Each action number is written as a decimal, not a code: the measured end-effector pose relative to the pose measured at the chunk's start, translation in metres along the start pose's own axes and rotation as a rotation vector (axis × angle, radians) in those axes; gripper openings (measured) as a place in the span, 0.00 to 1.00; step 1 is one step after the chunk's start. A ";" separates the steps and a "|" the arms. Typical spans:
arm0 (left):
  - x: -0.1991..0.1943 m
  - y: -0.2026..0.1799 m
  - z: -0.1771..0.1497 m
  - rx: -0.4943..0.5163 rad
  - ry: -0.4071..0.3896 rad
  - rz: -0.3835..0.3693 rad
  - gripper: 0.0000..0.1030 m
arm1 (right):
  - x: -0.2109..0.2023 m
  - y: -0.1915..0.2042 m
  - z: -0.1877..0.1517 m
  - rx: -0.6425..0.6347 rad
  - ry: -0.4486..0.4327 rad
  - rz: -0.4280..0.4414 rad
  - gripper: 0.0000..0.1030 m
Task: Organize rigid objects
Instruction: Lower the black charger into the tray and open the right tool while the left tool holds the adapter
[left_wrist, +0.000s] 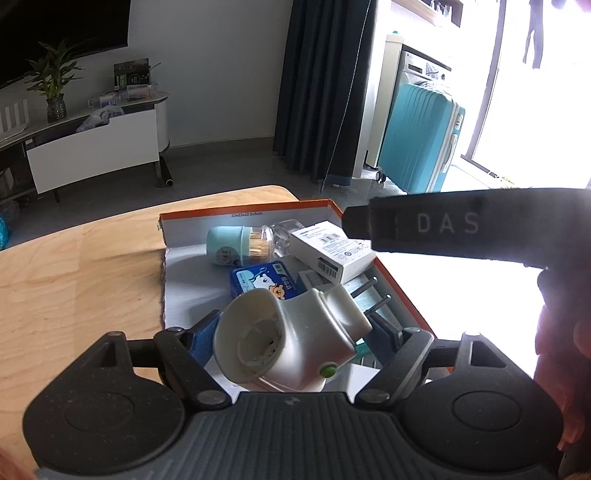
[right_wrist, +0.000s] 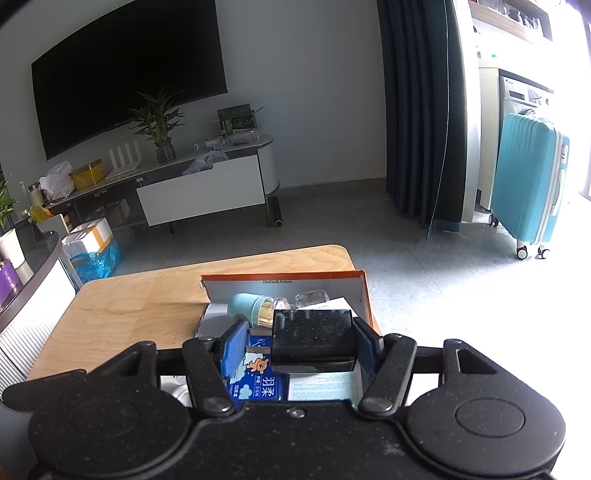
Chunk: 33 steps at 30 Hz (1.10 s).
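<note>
On the wooden surface (left_wrist: 85, 258), my left tool (left_wrist: 295, 328) is clenched on the white plug-in device (left_wrist: 295, 339) above the orange-edged box (left_wrist: 402, 295), while my right tool (right_wrist: 301, 345) grasps a black block (right_wrist: 314, 341) over the same box's blue packet (right_wrist: 258, 384).

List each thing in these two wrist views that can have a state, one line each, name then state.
left gripper: shut on white plug adapter
white plug adapter: held over the box, prongs pointing away
right gripper: shut on black block
black block: held above the box
orange cardboard box: open, holding items
toothpick jar: lying on its side
</note>
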<state>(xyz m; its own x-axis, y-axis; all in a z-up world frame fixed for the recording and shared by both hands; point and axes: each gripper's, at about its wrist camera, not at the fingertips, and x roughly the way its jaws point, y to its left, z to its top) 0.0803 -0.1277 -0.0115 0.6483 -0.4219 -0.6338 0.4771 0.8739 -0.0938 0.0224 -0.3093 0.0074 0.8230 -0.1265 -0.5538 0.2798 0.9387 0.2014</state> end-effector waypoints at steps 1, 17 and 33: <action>0.001 0.000 0.000 0.001 0.001 -0.002 0.79 | 0.001 -0.001 0.001 -0.001 0.001 0.002 0.70; 0.013 -0.001 0.002 0.002 0.020 -0.021 0.79 | 0.024 0.003 0.014 -0.027 0.036 0.027 0.71; 0.023 0.000 0.012 -0.006 0.013 -0.019 0.79 | 0.039 0.000 0.026 -0.040 0.053 0.040 0.71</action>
<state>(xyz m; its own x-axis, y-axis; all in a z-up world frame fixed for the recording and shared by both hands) 0.1025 -0.1399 -0.0172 0.6310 -0.4355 -0.6421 0.4858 0.8670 -0.1106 0.0674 -0.3225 0.0074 0.8055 -0.0728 -0.5881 0.2267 0.9548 0.1923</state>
